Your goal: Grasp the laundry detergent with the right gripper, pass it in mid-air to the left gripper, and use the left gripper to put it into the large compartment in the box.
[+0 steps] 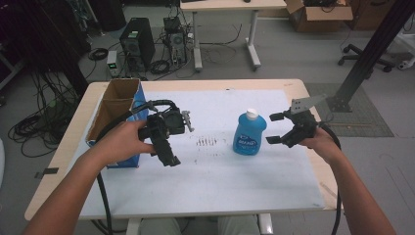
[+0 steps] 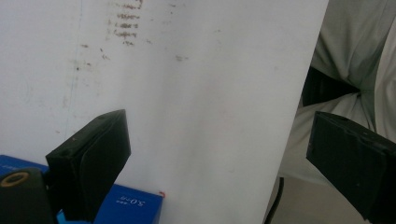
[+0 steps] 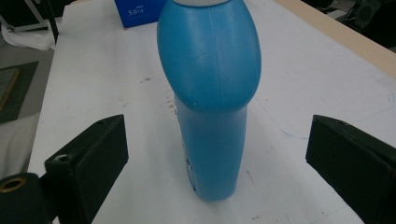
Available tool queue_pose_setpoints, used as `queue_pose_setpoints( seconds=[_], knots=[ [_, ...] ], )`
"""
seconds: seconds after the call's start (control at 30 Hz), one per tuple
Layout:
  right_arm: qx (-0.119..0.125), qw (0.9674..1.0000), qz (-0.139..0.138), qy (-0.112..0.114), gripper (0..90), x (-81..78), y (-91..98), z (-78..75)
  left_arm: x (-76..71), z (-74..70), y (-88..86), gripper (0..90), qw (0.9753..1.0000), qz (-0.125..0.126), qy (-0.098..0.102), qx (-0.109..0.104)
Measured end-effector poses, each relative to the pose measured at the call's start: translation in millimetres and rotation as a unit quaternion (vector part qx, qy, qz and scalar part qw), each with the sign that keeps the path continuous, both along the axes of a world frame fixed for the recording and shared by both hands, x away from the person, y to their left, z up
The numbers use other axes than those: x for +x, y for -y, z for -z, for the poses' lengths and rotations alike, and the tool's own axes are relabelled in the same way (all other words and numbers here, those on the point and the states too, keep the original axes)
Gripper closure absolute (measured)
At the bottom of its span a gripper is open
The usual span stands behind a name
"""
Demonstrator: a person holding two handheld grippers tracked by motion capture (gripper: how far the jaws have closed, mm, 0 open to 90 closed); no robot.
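Upright blue plastic bottle with white cap stands mid-bench; right gripper released beside it; left gripper released near open cardboard box at left edge.

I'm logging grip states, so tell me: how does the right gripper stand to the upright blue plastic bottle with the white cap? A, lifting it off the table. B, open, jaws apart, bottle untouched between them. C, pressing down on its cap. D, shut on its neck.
B: the right gripper has its jaws wide apart, and the blue plastic bottle stands untouched between them on the white-covered table.
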State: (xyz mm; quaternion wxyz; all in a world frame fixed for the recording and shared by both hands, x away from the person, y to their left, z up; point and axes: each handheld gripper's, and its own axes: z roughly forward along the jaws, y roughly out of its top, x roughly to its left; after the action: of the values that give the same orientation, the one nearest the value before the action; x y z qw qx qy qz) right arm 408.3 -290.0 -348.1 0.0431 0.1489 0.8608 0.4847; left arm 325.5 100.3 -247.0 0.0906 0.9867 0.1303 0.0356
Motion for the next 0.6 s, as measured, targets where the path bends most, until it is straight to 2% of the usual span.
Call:
queue_pose_setpoints(
  seconds=[0.17,0.4,0.6],
  knots=[
    [0.011,0.9999,0.002,0.002,5.3,-0.7,0.8,4.2,-0.1,0.1,-0.1,6.7,1.0000,0.000,0.000,0.001],
    [0.023,0.9996,0.013,-0.001,5.3,-2.9,2.9,21.0,-0.2,0.9,-0.6,6.7,1.0000,0.000,-0.001,0.003],
    [0.032,0.9994,0.011,0.003,5.9,-3.0,1.5,26.8,-0.2,2.1,0.0,6.7,1.0000,0.001,-0.002,0.004]
  ],
)
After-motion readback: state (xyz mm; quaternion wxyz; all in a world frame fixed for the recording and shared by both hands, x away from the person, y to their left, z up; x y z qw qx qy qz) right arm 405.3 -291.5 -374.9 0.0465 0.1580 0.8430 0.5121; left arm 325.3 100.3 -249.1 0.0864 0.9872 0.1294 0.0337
